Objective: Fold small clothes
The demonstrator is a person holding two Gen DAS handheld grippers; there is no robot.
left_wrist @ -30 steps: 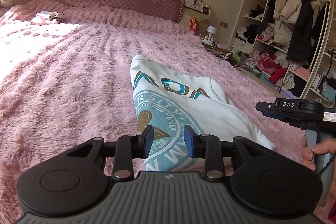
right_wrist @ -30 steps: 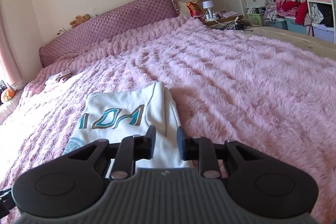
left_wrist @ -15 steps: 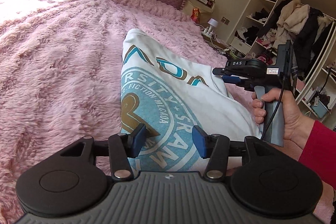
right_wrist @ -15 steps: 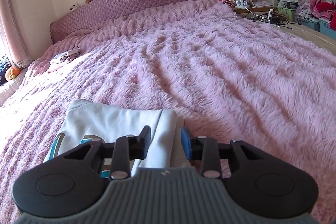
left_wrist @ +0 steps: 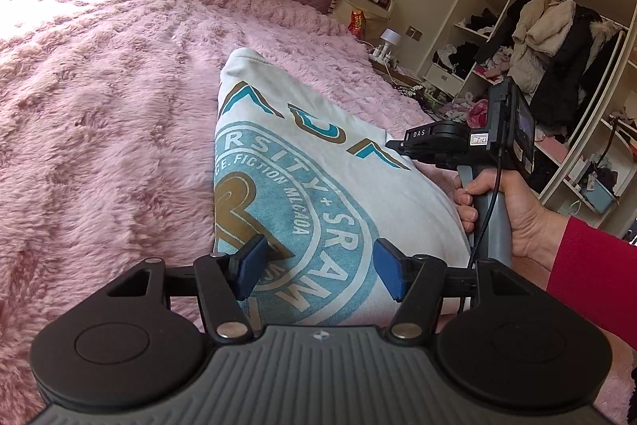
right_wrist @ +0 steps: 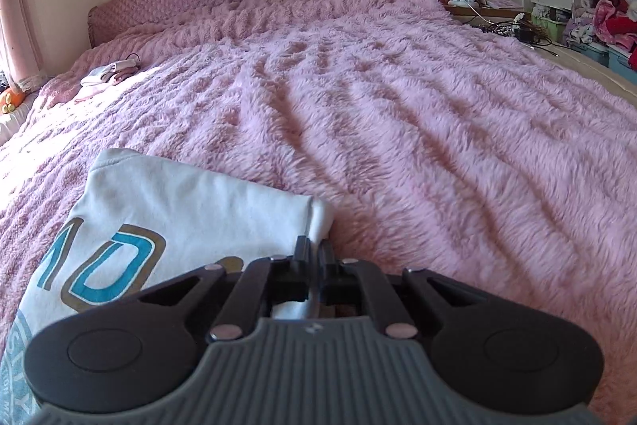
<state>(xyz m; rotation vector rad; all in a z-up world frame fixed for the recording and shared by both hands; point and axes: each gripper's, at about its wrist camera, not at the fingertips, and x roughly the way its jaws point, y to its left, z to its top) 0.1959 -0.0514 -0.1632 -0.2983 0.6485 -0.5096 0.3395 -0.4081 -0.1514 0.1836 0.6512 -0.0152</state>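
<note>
On pink bed [right_wrist: 398,106], folded white shirt [left_wrist: 318,186], right hand-held gripper [right_wrist: 314,257] pinching it

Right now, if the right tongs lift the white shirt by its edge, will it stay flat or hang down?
Probably it hangs: the white shirt is soft cloth, already folded into layers, and follows the fluffy blanket. The folds may open, since the right tongs pinch only one corner. The left tongs are open above the print and could support it.
</note>
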